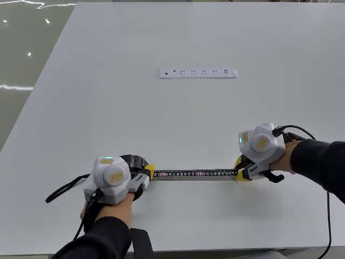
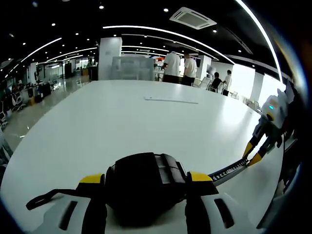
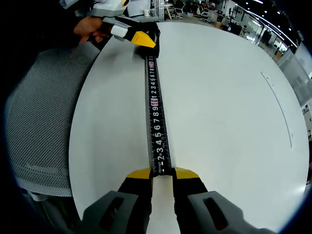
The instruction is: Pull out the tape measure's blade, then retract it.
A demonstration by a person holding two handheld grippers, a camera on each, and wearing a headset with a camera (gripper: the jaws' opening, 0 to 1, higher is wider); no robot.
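Observation:
A black tape measure case (image 1: 135,162) (image 2: 146,190) rests on the white table (image 1: 178,118), and my left gripper (image 1: 143,172) (image 2: 146,178) is shut on it, a yellow-tipped finger on each side. The numbered blade (image 1: 194,173) (image 3: 156,107) (image 2: 229,170) is pulled out to the right and lies flat on the table. My right gripper (image 1: 239,171) (image 3: 162,173) is shut on the blade's end. From the right gripper view, the left gripper (image 3: 139,38) and the case (image 3: 155,33) sit at the blade's far end.
A white power strip (image 1: 198,73) (image 2: 170,100) lies in the middle of the table, farther away. The case's black wrist strap (image 1: 64,188) trails to the left. A black cable (image 1: 328,216) hangs at the right. A mesh chair (image 3: 39,122) stands beside the near edge.

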